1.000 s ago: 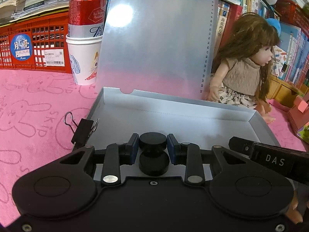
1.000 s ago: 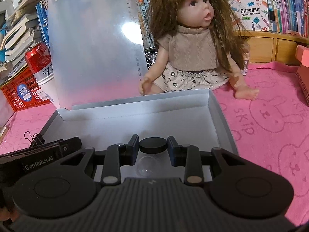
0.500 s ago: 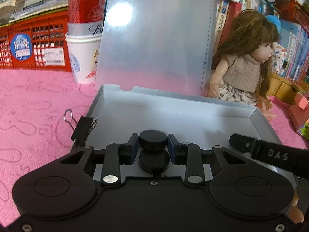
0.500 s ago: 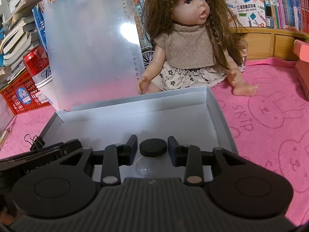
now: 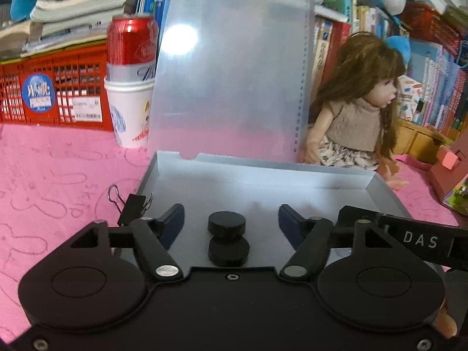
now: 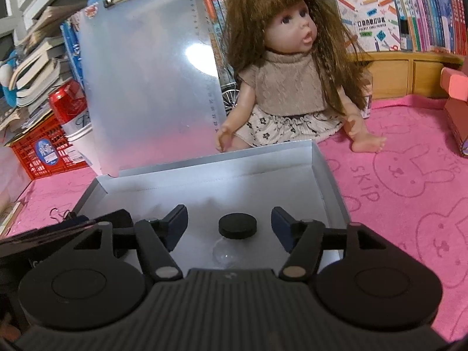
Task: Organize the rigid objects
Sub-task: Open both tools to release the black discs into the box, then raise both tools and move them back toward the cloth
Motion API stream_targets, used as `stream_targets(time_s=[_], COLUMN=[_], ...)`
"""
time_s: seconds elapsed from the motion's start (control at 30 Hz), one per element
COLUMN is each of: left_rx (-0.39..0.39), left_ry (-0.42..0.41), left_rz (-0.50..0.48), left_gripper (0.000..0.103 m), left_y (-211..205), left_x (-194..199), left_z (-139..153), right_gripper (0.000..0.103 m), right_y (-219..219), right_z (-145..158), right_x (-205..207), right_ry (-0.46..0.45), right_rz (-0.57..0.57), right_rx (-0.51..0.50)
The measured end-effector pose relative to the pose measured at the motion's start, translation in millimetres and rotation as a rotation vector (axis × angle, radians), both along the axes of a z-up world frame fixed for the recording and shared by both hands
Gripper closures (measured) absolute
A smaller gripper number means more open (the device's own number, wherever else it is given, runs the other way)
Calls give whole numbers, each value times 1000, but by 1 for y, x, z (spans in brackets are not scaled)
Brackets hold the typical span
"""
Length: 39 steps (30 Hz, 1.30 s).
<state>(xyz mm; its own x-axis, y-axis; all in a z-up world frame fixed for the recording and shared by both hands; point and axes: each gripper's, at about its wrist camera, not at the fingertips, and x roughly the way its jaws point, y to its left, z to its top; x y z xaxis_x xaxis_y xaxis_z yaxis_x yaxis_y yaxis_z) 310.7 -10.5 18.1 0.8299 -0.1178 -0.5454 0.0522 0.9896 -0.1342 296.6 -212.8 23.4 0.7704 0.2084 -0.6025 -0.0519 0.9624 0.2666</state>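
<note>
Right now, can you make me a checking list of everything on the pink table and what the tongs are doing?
Surface: pink bunny-print cloth, flat.
Job's things: open grey box; inside it a black jar with its black lid on, and a clear jar with a black lid.
Clutter: black binder clip at the box's left edge; red can standing in a white paper cup; doll sitting behind the box; frosted clipboard upright.
Grippers: left tongs and right tongs have just been opening; pads clear of the jars.
Cables: nothing seen.
Surroundings: red crate, stacked books, bookshelves.
</note>
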Motion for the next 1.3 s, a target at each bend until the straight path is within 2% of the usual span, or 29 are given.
stream_targets(time_s=[0.2,0.67,0.93,1.3], left_rx=[-4,-7,-5,2], left_ry=[-38,-76,-67,-44], left_rz=[-24,-87,-108,-107], left_gripper=[25,23,22,22], left_y=[-2,0,4,10], left_x=[-21,-83,-123,-171], left_z=[16,40,40,28], right_gripper=[22,18,15,13], right_y=[-9,-19,-15,-11], right_z=[15,44,51,45], right_x=[-16,-77,-117,-164], right_ry=[-42,-133,-172,-195], right_rz=[1,90,147,211], right_rx=[21,11,-54,-101])
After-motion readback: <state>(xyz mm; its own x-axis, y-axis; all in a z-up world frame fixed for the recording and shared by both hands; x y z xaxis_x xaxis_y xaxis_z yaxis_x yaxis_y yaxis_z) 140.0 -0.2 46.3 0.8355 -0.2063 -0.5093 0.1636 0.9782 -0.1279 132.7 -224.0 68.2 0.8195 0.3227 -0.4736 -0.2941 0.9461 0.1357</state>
